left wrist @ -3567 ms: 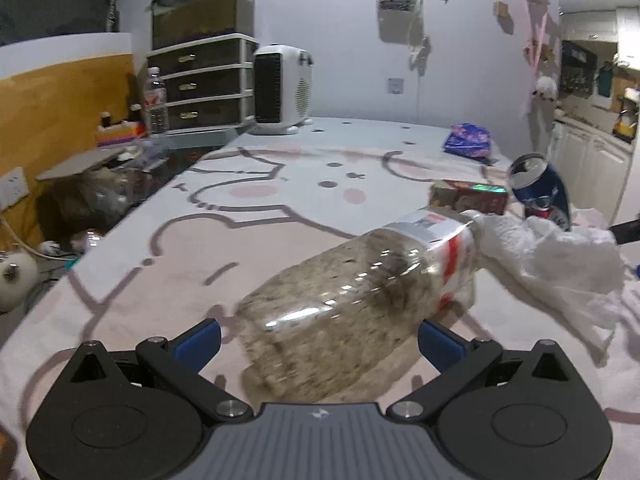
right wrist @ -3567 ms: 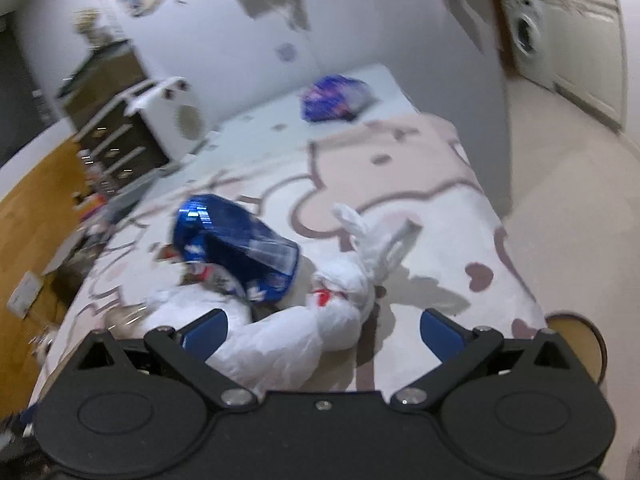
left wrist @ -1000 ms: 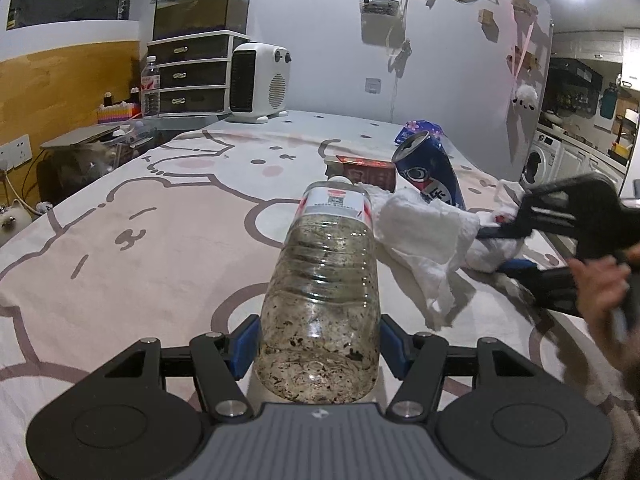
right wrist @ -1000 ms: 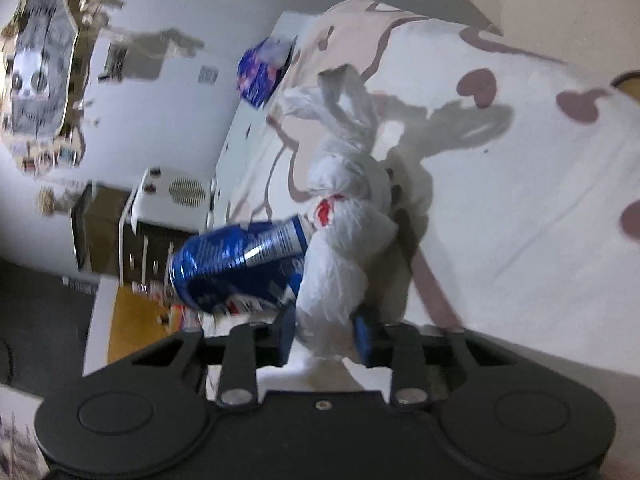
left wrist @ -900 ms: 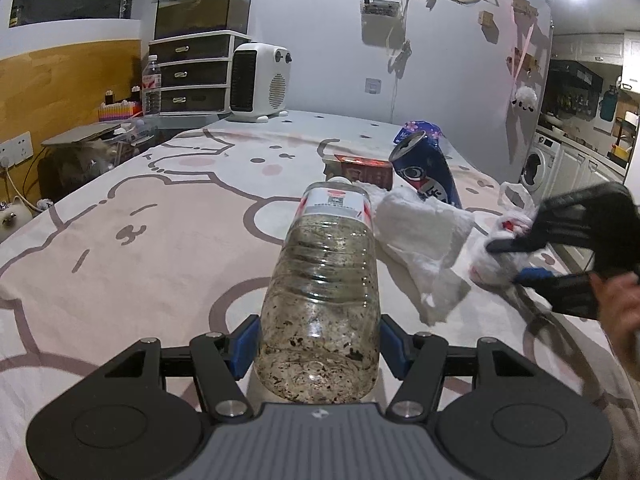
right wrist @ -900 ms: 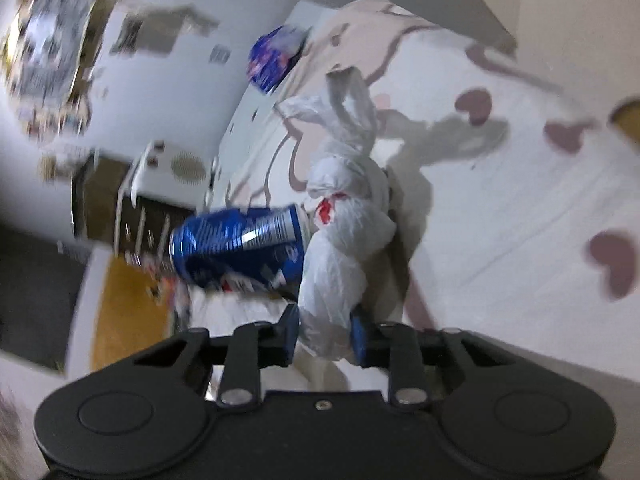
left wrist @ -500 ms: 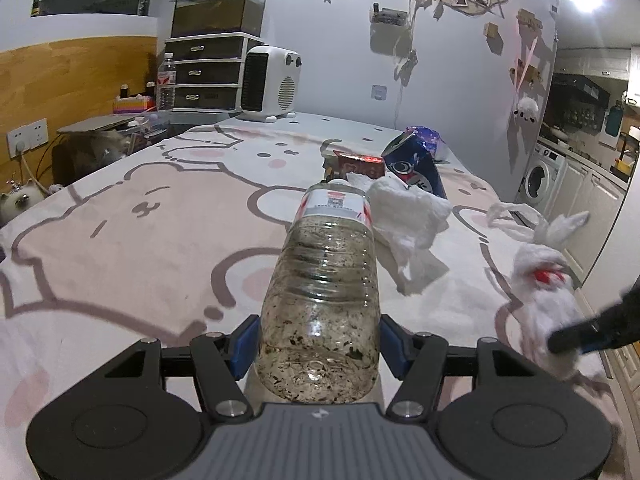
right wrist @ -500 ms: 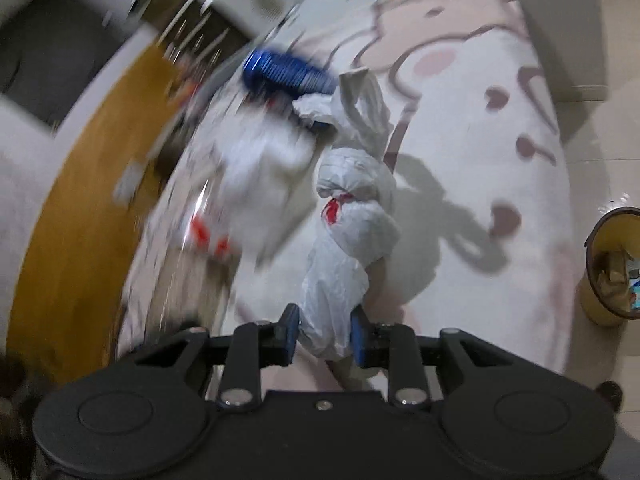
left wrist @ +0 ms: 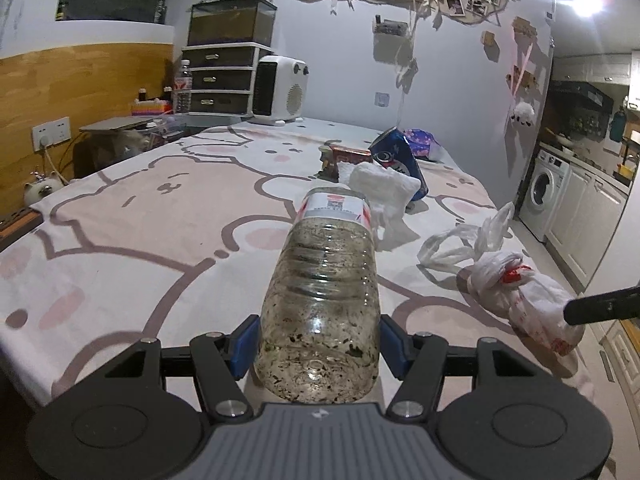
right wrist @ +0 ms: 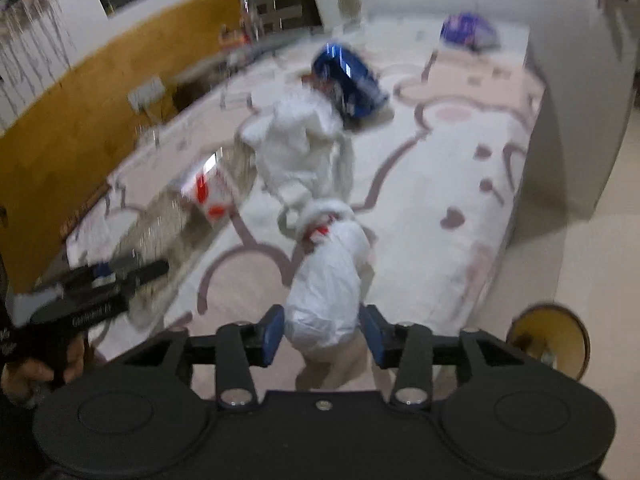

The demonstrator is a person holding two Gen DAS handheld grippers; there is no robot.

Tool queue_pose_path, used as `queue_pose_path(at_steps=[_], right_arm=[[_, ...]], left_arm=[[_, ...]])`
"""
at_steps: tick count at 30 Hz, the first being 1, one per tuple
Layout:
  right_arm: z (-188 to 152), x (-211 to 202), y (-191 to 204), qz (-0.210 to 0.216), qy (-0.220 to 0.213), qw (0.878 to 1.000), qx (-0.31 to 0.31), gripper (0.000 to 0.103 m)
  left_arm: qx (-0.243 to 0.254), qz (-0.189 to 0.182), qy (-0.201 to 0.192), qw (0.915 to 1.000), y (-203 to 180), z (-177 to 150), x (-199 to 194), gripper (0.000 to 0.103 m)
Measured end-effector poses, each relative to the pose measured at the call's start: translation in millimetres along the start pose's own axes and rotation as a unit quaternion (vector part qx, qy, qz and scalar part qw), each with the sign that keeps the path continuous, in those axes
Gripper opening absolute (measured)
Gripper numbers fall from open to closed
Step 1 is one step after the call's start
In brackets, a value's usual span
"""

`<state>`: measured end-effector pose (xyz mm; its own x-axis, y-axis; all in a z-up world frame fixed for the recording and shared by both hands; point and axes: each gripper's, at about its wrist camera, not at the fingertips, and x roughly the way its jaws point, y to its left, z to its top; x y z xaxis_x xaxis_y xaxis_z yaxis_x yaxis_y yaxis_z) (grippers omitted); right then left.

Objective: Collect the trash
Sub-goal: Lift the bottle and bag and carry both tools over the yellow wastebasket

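Bottle [left wrist: 320, 300] on the bed [left wrist: 140, 240]; tied bag [left wrist: 520, 296] right; can [left wrist: 398, 166] behind.

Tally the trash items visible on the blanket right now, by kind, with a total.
Plastic bottle: 1
Knotted white plastic bag: 1
Blue can: 1
Crumpled white tissue: 1
Red box: 1
Purple wrapper: 1
Total: 6
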<state>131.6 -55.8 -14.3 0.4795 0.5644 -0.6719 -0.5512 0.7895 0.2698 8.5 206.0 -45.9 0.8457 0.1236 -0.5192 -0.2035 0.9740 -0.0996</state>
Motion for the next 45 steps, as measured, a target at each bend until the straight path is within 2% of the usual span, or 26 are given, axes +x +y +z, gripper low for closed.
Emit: queue_pose_path(at_steps=[3, 5, 9, 11, 15, 18, 24, 33, 45], right_arm=[[-16, -1, 10, -0.021, -0.07, 0.997, -0.009, 0.062], [-25, 4, 14, -0.031, -0.109, 0.994, -0.002, 0.065], [-32, 16, 15, -0.062, -0.152, 0.986, 0.028, 0.066], [-34, 21, 15, -0.073, -0.161, 0.983, 0.04, 0.064], [-42, 27, 13, -0.083, -0.179, 0.979, 0.052, 0.045], [-49, 28, 12, -0.079, -0.188, 0.978, 0.053, 0.038], [-57, 24, 16, -0.08, -0.2, 0.976, 0.043, 0.029], [-64, 12, 6, -0.075, -0.213, 0.972, 0.064, 0.023], [-73, -24, -3, -0.086, -0.245, 0.963, 0.066, 0.023]], left_arm=[[-0.01, 0.01, -0.01, 0.9998, -4, -6, -5, 0.062], [-0.019, 0.019, -0.019, 0.9994, -5, -9, -6, 0.063], [-0.037, 0.032, -0.032, 0.9983, -8, -12, -7, 0.063], [-0.044, 0.04, -0.041, 0.9974, -10, -15, -7, 0.063], [-0.059, 0.054, -0.057, 0.9952, -14, -20, -5, 0.065], [-0.068, 0.057, -0.062, 0.9942, -16, -24, -3, 0.065], [-0.093, 0.057, -0.082, 0.9907, -15, -27, -6, 0.063], [-0.083, 0.05, -0.101, 0.9902, -24, -32, -19, 0.061], [-0.062, 0.04, -0.136, 0.988, -50, -23, -44, 0.061]])
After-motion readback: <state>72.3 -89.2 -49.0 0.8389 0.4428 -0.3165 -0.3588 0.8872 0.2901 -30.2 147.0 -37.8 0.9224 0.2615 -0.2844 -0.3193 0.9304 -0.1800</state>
